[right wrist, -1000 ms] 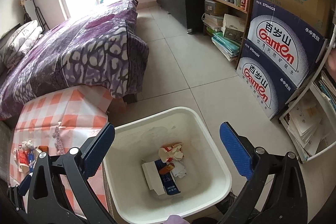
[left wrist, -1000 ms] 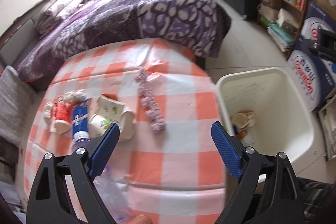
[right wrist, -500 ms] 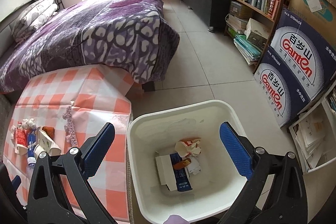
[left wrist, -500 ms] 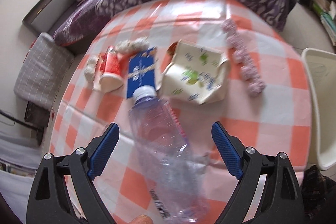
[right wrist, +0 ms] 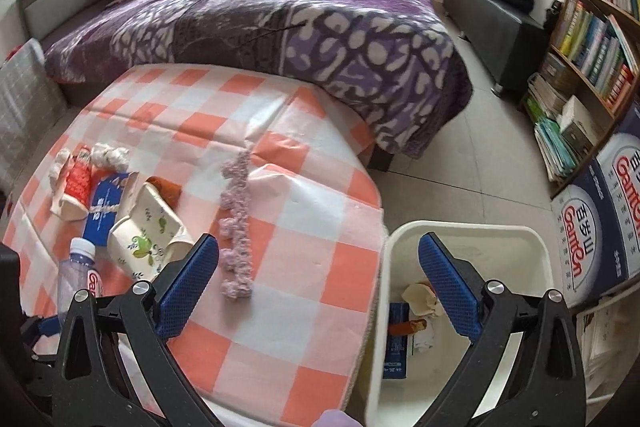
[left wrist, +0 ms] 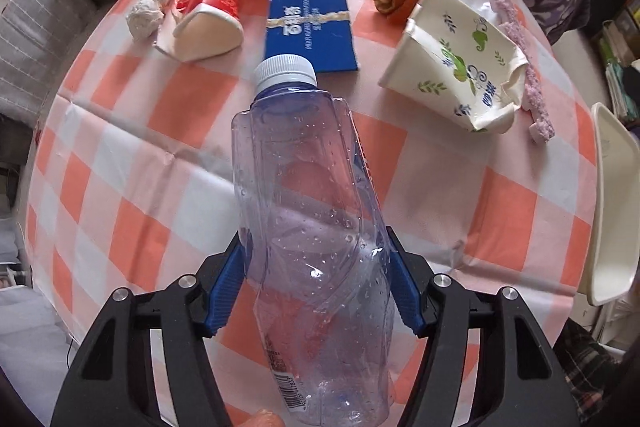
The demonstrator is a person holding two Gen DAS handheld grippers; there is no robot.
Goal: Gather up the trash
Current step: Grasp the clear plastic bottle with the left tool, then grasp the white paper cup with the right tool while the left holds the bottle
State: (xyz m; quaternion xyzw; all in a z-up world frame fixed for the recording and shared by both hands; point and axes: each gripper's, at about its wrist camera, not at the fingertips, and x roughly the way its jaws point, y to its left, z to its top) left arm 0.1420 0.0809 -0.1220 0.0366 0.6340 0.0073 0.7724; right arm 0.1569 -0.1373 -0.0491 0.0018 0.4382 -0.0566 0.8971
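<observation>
Crushed clear bottle (left wrist: 308, 227) lying on the checked table (left wrist: 120, 131), cap toward the blue packet (left wrist: 311, 23), pinched low on its body by the left tongs (left wrist: 318, 291). Thin wet-looking plastic, likely to buckle or squirt out sideways; long neck may swing into the paper cup (left wrist: 456, 67). Right tongs (right wrist: 318, 291) spread wide, grasping nothing, above table edge and white bin (right wrist: 532, 259).

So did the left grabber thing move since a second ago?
Yes. The left gripper came down and forward over the checked table, away from the white bin, and its pads have closed around the clear bottle.
</observation>
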